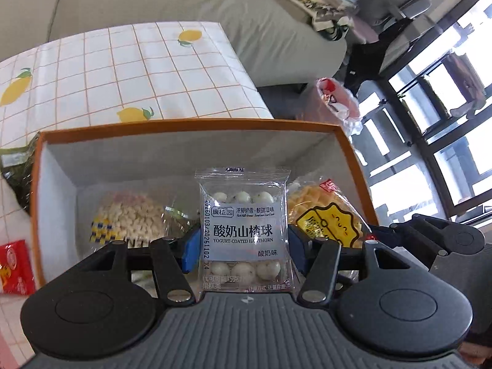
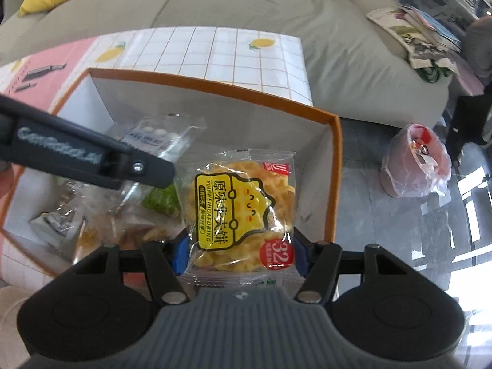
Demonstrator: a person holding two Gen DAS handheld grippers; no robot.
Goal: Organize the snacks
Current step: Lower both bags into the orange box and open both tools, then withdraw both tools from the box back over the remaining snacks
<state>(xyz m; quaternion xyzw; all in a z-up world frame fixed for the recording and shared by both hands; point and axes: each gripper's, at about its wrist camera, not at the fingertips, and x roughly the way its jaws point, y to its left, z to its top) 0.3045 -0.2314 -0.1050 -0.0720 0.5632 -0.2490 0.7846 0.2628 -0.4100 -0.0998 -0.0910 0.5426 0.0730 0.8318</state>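
Note:
My left gripper (image 1: 241, 246) is shut on a clear packet of yogurt-coated hawthorn balls (image 1: 243, 230) and holds it upright above the orange-rimmed white box (image 1: 190, 129). My right gripper (image 2: 240, 252) is shut on a yellow waffle-biscuit packet (image 2: 243, 212) over the same box (image 2: 336, 166), near its right wall. The left gripper's arm (image 2: 86, 156) and its hawthorn packet (image 2: 160, 138) show in the right wrist view. Several snack packets lie in the box, among them a puffed rice cake (image 1: 129, 218) and a green packet (image 2: 163, 200).
The box sits on a lemon-print tablecloth (image 1: 123, 70) at the table's right edge. A red packet (image 1: 15, 267) lies left of the box. A grey sofa (image 2: 246, 3) stands behind. A pink plastic bag (image 2: 415, 166) is on the floor to the right.

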